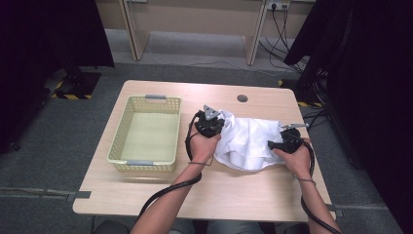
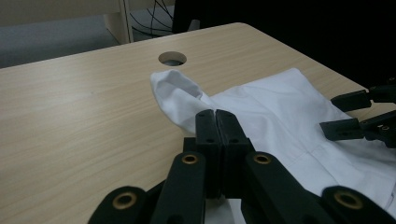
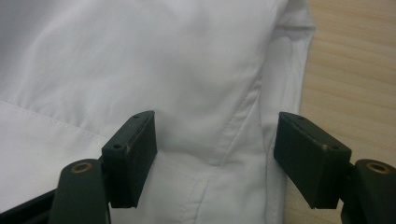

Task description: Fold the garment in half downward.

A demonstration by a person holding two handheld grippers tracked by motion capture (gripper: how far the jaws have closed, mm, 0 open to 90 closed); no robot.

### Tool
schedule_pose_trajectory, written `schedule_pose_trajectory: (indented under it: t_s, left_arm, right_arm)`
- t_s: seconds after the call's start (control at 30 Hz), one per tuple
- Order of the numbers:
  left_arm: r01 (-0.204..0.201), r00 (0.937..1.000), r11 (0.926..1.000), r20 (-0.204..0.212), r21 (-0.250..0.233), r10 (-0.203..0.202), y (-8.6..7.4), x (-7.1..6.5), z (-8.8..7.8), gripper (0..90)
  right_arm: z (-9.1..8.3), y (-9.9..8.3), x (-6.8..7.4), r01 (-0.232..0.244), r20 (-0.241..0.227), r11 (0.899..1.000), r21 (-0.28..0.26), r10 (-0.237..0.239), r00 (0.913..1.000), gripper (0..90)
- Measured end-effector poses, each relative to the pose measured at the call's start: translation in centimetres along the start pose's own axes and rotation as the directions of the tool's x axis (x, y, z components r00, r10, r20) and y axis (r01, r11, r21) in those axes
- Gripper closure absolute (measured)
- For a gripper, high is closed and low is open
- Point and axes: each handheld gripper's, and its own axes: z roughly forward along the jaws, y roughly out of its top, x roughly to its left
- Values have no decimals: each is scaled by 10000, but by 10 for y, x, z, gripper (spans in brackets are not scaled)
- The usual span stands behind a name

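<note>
White shirt (image 1: 248, 141) lies crumpled on the right half of the wooden table (image 1: 160, 190), beside a pale yellow basket (image 1: 146, 134). Left gripper (image 2: 215, 122) has its jaws pressed together, pinching a fold of the cloth. Right gripper (image 3: 215, 156) hovers with jaws wide over a seam near the shirt's edge. No writing or labels are readable.

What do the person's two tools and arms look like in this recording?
Both tools, the left tool and the right tool, are black, each with two flat rectangular jaws and brass-coloured pivot rivets. Each carries a grey three-cornered plate on top and trails a thick black cable. The forearms are bare, no sleeves, with a thin band at each wrist.
</note>
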Motion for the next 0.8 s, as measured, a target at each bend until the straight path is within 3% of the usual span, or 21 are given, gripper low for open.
schedule_pose_trajectory:
  t_s: [0.8]
  left_arm:
    - [90, 9994, 9996, 335, -252, -82, 14, -7, -3, 888]
  right_arm:
    - [6, 6, 19, 269, -228, 9996, -32, -270, 9994, 307]
